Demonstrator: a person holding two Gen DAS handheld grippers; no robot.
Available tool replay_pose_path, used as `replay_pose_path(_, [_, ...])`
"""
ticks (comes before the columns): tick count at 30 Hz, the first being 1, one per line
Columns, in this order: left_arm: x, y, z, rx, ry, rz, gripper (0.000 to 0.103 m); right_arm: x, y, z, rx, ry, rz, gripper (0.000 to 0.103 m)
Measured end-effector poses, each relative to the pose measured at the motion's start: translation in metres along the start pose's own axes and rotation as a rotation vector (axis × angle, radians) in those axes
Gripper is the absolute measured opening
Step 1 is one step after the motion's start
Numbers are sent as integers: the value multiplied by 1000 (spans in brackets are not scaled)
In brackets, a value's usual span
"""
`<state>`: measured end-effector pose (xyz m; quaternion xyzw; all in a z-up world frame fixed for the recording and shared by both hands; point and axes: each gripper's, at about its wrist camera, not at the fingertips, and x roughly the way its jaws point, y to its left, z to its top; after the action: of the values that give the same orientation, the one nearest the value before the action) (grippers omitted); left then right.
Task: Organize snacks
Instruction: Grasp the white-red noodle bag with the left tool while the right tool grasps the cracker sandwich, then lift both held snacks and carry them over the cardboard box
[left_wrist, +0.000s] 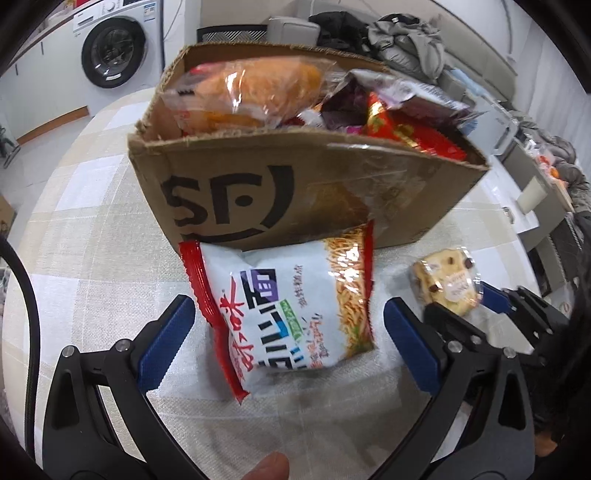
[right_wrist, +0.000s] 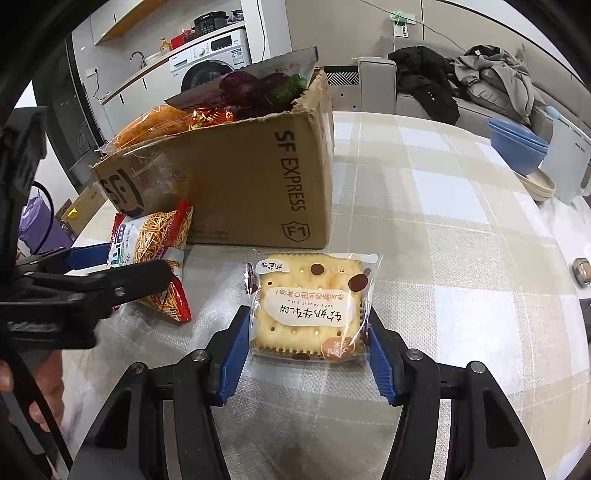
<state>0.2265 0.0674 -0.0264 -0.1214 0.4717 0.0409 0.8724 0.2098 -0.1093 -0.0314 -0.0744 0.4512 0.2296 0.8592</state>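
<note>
Box (left_wrist: 280, 192) hides noodle bag (left_wrist: 291, 310) top (partly)

A table under a pale checked cloth (right_wrist: 443, 192) anchors the room. Beyond its far left corner a white washing machine (right_wrist: 210, 59) sits under a counter with a tap (right_wrist: 137, 57). Behind the table, a grey sofa (right_wrist: 380, 81) holds heaped dark and grey clothes (right_wrist: 491, 74). Blue bowls (right_wrist: 517, 144) stand on the table's right edge.

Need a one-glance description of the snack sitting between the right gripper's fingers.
Find the cardboard box on the checked tablecloth. In front of its SF EXPRESS side lies a clear-wrapped square cracker pack, pale with brown dots, pinched by the right gripper. Its neighbour, the noodle snack bag, is red-edged.
</note>
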Motion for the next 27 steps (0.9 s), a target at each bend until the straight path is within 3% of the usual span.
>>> replay_pose_path(4, [7,-1,3,-26,20,-8,101,1,-1,-1,2,1,-1,59])
replay_pose_path(10, [9,2,5,-14,22,-79,76,0,0,-1,8,0,-1,59])
replay_pose_path(14, [4,4,1,-8,4,-93,66,-3,0,-2,13,-5,4,59])
replay_pose_path(27, [-27,20,-10,-23,-52,-116,61,-20,4,0,6,-57,18,59])
